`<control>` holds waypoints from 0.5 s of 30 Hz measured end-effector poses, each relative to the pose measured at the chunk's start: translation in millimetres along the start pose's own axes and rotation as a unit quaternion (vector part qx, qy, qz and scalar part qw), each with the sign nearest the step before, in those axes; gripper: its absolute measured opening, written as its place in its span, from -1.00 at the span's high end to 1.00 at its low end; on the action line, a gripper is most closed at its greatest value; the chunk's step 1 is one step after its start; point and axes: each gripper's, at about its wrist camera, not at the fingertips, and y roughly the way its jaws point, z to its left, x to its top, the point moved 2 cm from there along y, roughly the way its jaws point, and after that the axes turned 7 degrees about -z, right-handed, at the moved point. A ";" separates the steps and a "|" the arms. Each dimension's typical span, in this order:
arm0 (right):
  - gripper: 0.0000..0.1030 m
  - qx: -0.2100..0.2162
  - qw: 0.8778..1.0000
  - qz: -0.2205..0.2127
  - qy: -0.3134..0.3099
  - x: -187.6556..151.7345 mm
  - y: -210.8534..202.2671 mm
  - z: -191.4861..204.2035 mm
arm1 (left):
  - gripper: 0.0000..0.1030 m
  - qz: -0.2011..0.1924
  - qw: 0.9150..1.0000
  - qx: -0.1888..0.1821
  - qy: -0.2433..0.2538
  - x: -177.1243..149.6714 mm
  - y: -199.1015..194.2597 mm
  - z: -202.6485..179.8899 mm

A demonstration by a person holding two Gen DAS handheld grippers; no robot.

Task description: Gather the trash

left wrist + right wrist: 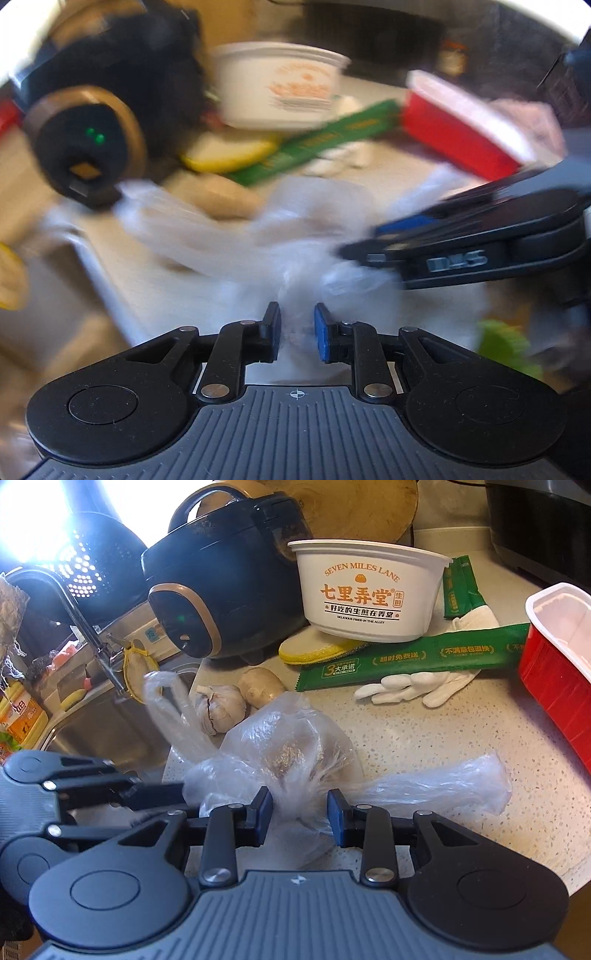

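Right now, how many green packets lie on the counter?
2: a long packet in front of the white bowl, a shorter packet behind it. Others may be hidden.

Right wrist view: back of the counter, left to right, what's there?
rice cooker → white takeaway bowl → green sachets → red container

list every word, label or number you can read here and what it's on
"SEVEN MILES LANE", "七里弄堂", "好吃的生煎在弄堂": white bowl
"DELICIOUS FRIED IN THE ALLEY": same bowl, small print
"3大承诺", "超时免费送", "不满意包退换": green packet
Yellow bottle label: too small to read
Left wrist view: blurred, no text readable
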 end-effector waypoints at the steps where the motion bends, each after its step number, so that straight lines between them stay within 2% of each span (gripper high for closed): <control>1: 0.37 0.001 1.000 0.000 0.003 -0.1 -0.1 -0.7 | 0.56 0.003 1.000 -0.025 -0.016 -0.5 1.8 0.3; 3: 0.37 0.004 1.000 0.001 0.009 -0.2 -0.8 -2.1 | 0.56 -0.005 0.999 -0.033 -0.010 -1.2 2.4 -3.6; 8: 0.37 -0.009 1.000 -0.010 0.006 0.1 -10.3 -4.5 | 0.57 -0.015 1.000 -0.020 0.004 -0.4 5.7 -7.4; 11: 0.37 -0.060 0.995 -0.059 -0.049 4.3 -38.8 -0.5 | 0.60 -0.029 0.999 -0.011 -0.007 -3.4 5.5 -9.4; 12: 0.35 -0.078 0.992 -0.076 -0.069 5.7 -49.2 0.4 | 0.66 -0.037 0.999 -0.008 -0.015 -5.4 5.1 -9.6; 14: 0.22 -0.128 0.977 -0.119 -0.121 8.8 -74.8 -1.4 | 0.74 -0.047 0.998 -0.003 -0.042 -7.1 4.9 -7.7; 15: 0.05 -0.156 0.968 -0.137 -0.144 9.9 -84.5 -3.2 | 0.79 -0.047 0.997 -0.006 -0.054 -6.0 5.9 -6.5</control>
